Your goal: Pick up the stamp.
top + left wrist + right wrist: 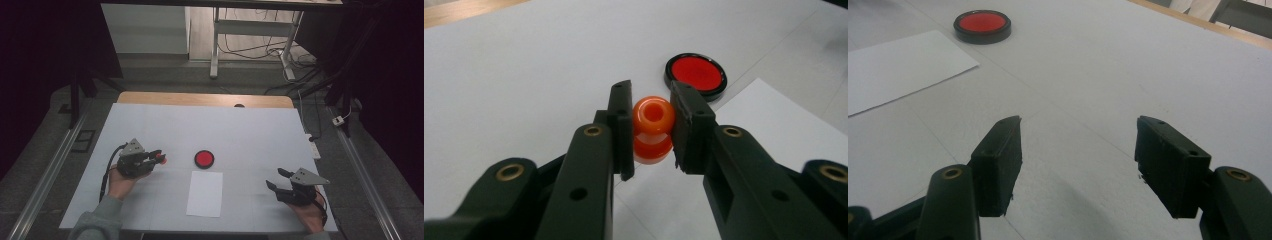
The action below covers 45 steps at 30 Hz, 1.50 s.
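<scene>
My left gripper (159, 158) (651, 122) is shut on a small glossy orange piece (652, 129) with a round hole in its top; both pads press its sides, and it hangs a little above the table. In the high view the orange piece (160, 159) peeks out at the jaw tips, left of a red disc with a black rim (204, 159) (696, 74) (982, 25). A white paper sheet (205, 193) (774, 125) (898, 65) lies just in front of the disc. At the front right my right gripper (278, 179) (1078, 150) stands open over bare table.
A pale grey mat (200, 130) covers the table, with a wooden strip (205, 99) showing along the far edge. Past the table stand a desk frame (215, 45) and floor cables (300, 85). Metal rails (45, 175) run along both sides.
</scene>
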Each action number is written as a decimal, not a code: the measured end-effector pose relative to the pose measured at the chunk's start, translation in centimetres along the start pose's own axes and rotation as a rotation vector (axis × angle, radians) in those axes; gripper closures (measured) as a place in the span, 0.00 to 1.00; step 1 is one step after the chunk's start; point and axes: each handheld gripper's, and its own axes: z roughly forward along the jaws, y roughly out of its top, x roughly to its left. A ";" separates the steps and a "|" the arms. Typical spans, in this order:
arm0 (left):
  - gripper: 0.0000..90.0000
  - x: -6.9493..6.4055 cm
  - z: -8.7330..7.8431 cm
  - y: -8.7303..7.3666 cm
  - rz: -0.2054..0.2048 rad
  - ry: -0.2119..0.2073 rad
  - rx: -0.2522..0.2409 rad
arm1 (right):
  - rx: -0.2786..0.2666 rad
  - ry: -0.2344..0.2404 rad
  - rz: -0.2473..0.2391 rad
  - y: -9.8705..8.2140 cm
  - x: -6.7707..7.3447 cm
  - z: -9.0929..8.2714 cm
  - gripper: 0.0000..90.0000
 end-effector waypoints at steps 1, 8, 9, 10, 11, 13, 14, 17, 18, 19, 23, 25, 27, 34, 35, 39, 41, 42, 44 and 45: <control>0.80 0.0 0.0 0.0 0.001 -0.003 0.000 | -0.003 0.002 0.003 0.0 0.0 0.0 0.39; 0.80 -0.3 -0.1 0.3 -0.001 -0.036 -0.009 | 0.000 0.003 0.003 0.0 0.0 0.1 0.39; 0.80 -0.4 -0.1 0.4 0.000 -0.042 -0.011 | -0.001 0.006 0.006 0.0 0.0 0.1 0.39; 0.80 -0.5 -0.1 0.5 0.000 -0.049 -0.013 | 0.003 0.006 0.004 0.0 0.0 0.1 0.39; 0.80 -0.6 -0.1 0.5 0.000 -0.054 -0.016 | 0.002 0.006 0.005 0.1 0.0 0.1 0.39; 0.80 -0.7 -0.1 0.7 0.004 -0.064 -0.020 | -0.006 0.006 0.009 0.1 -0.1 0.0 0.39; 0.80 -0.7 -0.1 0.7 0.006 -0.071 -0.019 | -0.008 0.007 0.010 0.2 -0.1 0.0 0.39; 0.80 -0.9 -0.2 0.8 0.002 -0.090 -0.025 | -0.011 0.011 0.015 0.2 -0.1 0.1 0.39; 0.80 -0.9 -0.2 0.8 0.002 -0.090 -0.025 | -0.009 0.012 0.012 0.2 0.0 0.1 0.39; 0.80 -1.1 -0.2 0.9 0.002 -0.099 -0.028 | -0.007 0.014 0.008 0.2 0.1 0.1 0.39; 0.80 -1.3 -0.2 1.0 0.006 -0.106 -0.030 | -0.012 0.015 0.006 0.2 0.2 0.0 0.39; 0.80 -1.6 -0.3 1.2 0.009 -0.115 -0.034 | -0.013 0.014 0.005 0.2 0.3 -0.1 0.39; 0.80 -1.8 -0.4 1.2 0.006 -0.119 -0.038 | -0.016 0.014 0.002 0.2 0.3 -0.1 0.39; 0.80 -2.6 -0.6 1.7 0.022 -0.139 -0.053 | -0.020 0.011 -0.006 0.3 0.6 -0.2 0.39; 0.80 -2.8 -0.6 1.9 0.023 -0.145 -0.057 | -0.012 0.014 -0.009 0.3 0.6 -0.1 0.39; 0.80 -3.2 -0.7 2.1 0.021 -0.159 -0.065 | -0.012 0.014 -0.012 0.3 0.7 -0.1 0.39; 0.80 -3.6 -0.6 2.3 0.024 -0.165 -0.066 | -0.016 0.016 -0.010 0.3 0.6 -0.1 0.39; 0.80 -3.7 -0.6 2.3 0.025 -0.167 -0.066 | -0.016 0.017 -0.010 0.3 0.7 -0.1 0.39; 0.80 -4.0 -0.6 2.4 0.029 -0.174 -0.070 | -0.014 0.018 -0.010 0.3 0.7 -0.1 0.39; 0.80 -4.1 -0.6 2.4 0.030 -0.179 -0.071 | -0.014 0.019 -0.009 0.3 0.7 -0.1 0.39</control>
